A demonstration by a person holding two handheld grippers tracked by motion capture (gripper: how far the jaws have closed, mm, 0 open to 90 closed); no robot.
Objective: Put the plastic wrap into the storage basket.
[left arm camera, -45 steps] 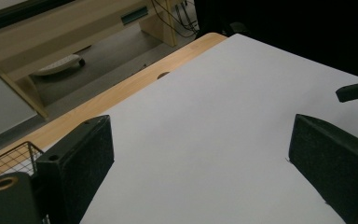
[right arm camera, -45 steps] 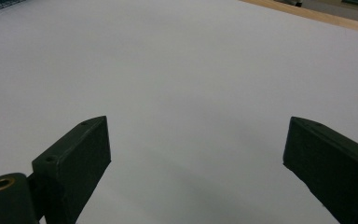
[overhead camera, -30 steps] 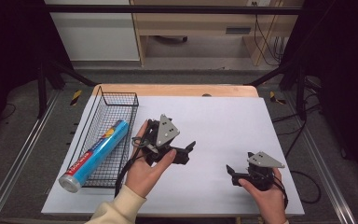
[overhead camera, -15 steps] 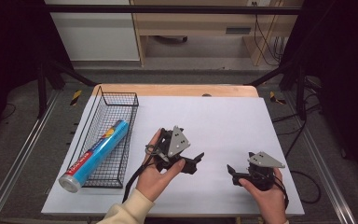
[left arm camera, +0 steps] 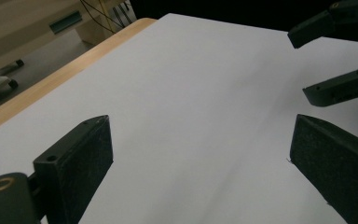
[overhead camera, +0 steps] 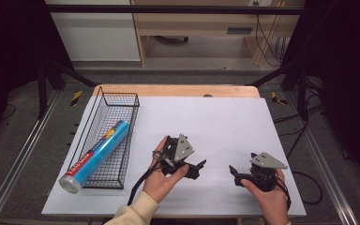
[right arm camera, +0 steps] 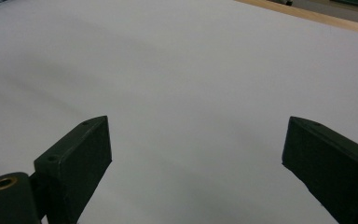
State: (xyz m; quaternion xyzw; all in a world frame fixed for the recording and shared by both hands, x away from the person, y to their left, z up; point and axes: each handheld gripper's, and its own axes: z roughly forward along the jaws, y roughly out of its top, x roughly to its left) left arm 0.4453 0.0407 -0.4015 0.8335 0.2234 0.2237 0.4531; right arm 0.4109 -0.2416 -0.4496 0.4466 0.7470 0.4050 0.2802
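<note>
Blue roll [overhead camera: 96,154] in wire basket [overhead camera: 122,101], well left of left gripper [overhead camera: 198,168]. Left and right gripper [overhead camera: 233,171] jaws wide apart, empty, over white table [overhead camera: 225,117].

No text can be read with certainty. The blue roll box [overhead camera: 95,156] lying in the wire basket [overhead camera: 124,136] on the left of the counter carries a red band with white lettering along its near half, plus some coloured print farther up its side, but the letters are too small and blurred to make out. No legible label, number or sign shows in either claw view.
</note>
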